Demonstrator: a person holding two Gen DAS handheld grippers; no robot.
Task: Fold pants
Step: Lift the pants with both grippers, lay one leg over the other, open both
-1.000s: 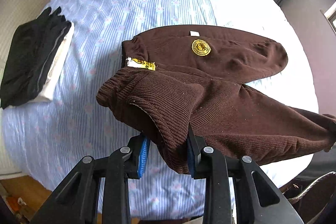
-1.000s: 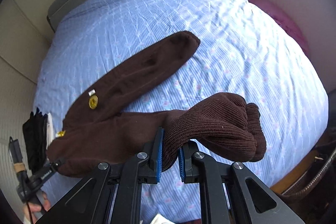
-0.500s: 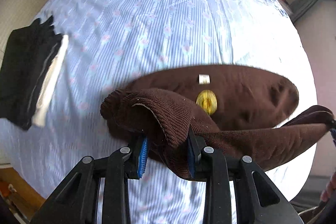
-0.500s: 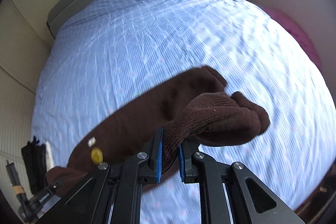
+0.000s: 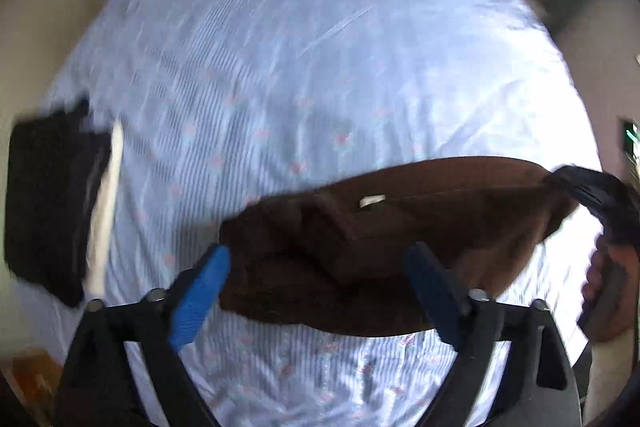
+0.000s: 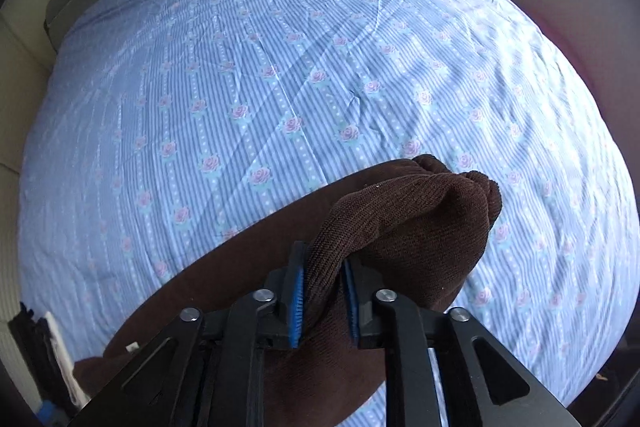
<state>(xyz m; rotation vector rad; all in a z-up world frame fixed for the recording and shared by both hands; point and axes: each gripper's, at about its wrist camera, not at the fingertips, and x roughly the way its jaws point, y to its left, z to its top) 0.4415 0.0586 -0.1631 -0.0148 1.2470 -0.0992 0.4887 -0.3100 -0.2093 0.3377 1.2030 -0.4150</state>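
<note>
The brown pants (image 5: 360,251) are laid on the striped bed sheet (image 6: 280,67), one leg folded over the other. The left gripper (image 5: 316,283) is spread wide with nothing held, while the right gripper (image 6: 322,301) is clamped on the leg cuff. Release of that cuff seems called for next, then a fold across the length.

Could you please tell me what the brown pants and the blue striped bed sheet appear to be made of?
The brown pants look like a soft ribbed knit or fine corduroy with a matte finish: fine parallel ridges show where the right tool pinches them. The blue striped bed sheet looks like thin woven cotton, matte, with a printed rose pattern and sharp creases.
</note>
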